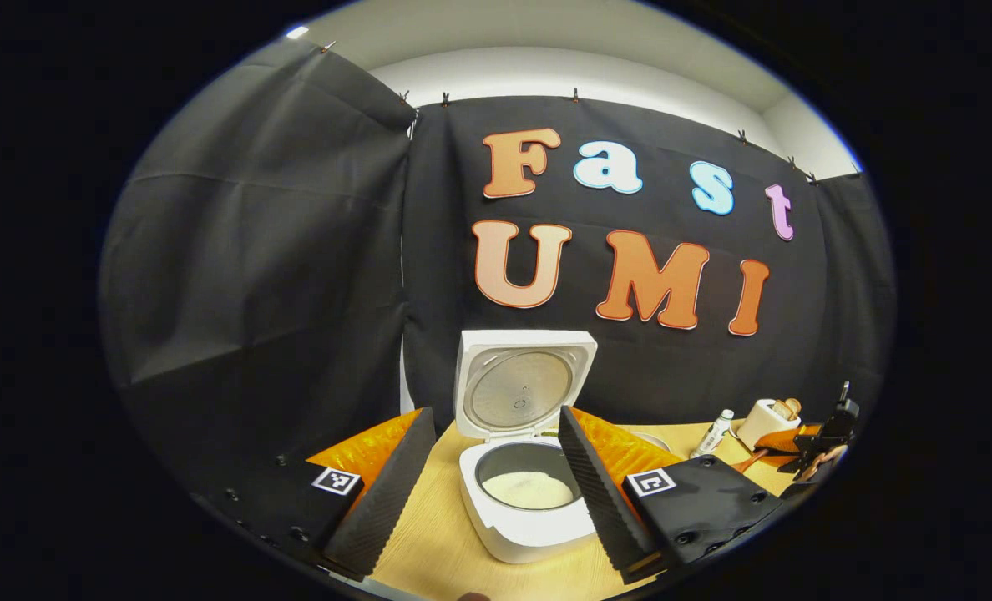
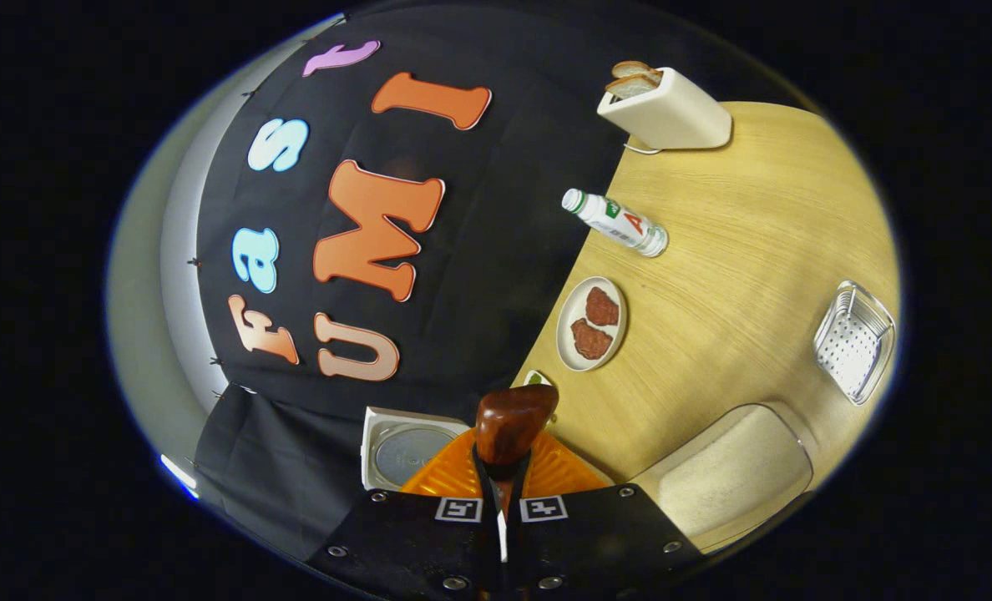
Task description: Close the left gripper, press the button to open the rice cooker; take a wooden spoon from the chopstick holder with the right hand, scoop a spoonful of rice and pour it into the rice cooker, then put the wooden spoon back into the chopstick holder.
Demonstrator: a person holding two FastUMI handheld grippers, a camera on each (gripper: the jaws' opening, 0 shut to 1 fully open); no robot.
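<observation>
The white rice cooker (image 1: 523, 517) stands open on the wooden table, lid (image 1: 519, 386) upright, with white rice (image 1: 528, 489) in its pot. My left gripper (image 1: 496, 417) is open, a finger on each side of the cooker, touching nothing. My right gripper (image 2: 501, 477) is shut on a dark wooden spoon (image 2: 508, 426), whose bowl sticks out ahead of the fingers. That view is rolled on its side, with the cooker's lid (image 2: 402, 451) just beyond the spoon. In the left gripper view the right gripper (image 1: 823, 441) hangs at the far right, near the toaster.
A tub of rice (image 2: 730, 469) sits close to the right gripper. Farther off are a plate with two pieces of meat (image 2: 592, 321), a small bottle (image 2: 617, 224), a toaster with bread (image 2: 667, 104) and a clear perforated basket (image 2: 853, 340). Black cloth walls the table's back.
</observation>
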